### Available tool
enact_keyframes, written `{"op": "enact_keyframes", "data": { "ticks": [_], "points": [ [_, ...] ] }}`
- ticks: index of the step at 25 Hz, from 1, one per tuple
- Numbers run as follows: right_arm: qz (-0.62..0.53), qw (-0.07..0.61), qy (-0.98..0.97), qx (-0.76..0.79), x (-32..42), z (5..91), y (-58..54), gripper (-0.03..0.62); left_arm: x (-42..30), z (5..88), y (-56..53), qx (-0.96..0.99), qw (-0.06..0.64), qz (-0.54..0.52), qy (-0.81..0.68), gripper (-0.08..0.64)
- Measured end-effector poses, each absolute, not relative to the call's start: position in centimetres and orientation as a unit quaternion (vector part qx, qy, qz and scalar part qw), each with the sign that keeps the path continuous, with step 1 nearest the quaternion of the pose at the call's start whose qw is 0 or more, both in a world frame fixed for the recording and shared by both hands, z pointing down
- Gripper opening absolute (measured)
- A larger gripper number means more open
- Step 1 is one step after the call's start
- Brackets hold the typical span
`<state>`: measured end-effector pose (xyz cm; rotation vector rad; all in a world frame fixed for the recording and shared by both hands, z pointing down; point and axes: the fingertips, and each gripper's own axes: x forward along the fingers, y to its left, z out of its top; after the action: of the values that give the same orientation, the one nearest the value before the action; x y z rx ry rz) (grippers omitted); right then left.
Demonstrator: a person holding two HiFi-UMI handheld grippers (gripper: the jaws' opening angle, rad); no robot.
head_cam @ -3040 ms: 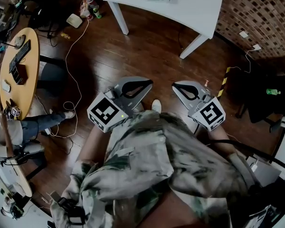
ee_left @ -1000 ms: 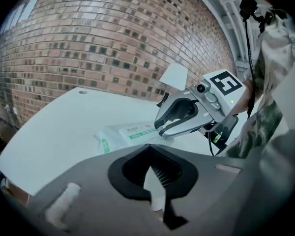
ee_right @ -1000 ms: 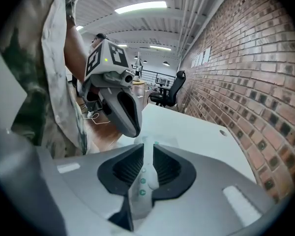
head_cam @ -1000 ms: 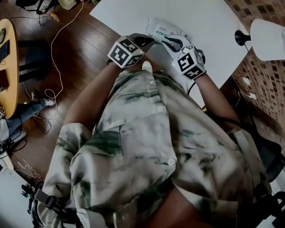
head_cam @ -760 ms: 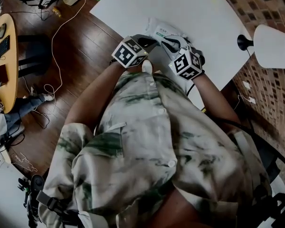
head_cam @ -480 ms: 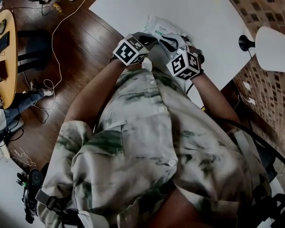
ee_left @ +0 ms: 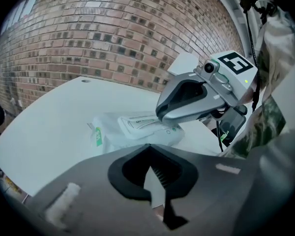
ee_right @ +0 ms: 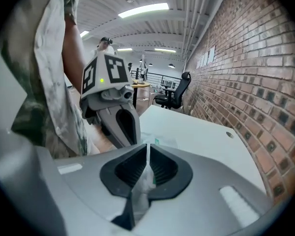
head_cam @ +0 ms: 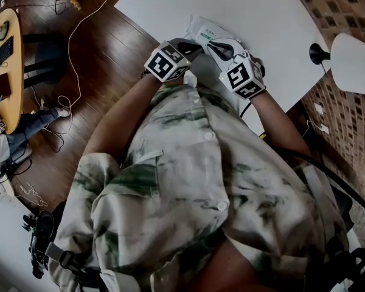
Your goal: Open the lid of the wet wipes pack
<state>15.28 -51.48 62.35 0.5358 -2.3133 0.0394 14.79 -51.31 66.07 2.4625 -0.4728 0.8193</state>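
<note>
**As Both Grippers Crowd the Pack, Its Lid Lies Flat**

Because the wet wipes pack [head_cam: 201, 29] lies close to the near edge of the white table [head_cam: 274, 11], the person leans over it and brings both tools in from the same side.

The right gripper [ee_left: 160, 118] has its jaws together. Its tip comes down onto the lid [ee_left: 137, 123], the pale raised panel on top of the pack. That fits a tool meant to catch the lid's lip and pry. Pale crinkled film shows through the slit below its tips in the right gripper view, but I cannot tell whether it pinches the lid or only touches it.

The left gripper [ee_left: 148, 146] is also closed, with nothing held. Its tip sits just short of the pack's near side, beside the other tool. My guess is that it waits there to pin the soft pack down, since a light pouch would rise with its lid if left free.

The lid looks flat and unopened, so the job seems barely begun. A table lamp [head_cam: 353, 53] stands well apart by the brick wall.
</note>
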Motion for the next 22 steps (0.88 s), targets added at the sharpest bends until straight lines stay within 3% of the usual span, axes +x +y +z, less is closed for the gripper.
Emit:
{"op": "enact_keyframes", "data": {
  "ticks": [11, 22],
  "points": [
    [0.087, 0.303, -0.919, 0.238, 17.5, 59.2, -56.6, 0.015, 14.5, 66.1, -51.1, 0.900, 0.266, 0.292, -0.182, 0.000],
    [0.268, 0.222, -0.901, 0.259, 21.0, 63.2, -62.3, 0.021, 14.4, 65.9, -51.2, 0.895, 0.288, 0.281, -0.195, 0.000]
  ]
}}
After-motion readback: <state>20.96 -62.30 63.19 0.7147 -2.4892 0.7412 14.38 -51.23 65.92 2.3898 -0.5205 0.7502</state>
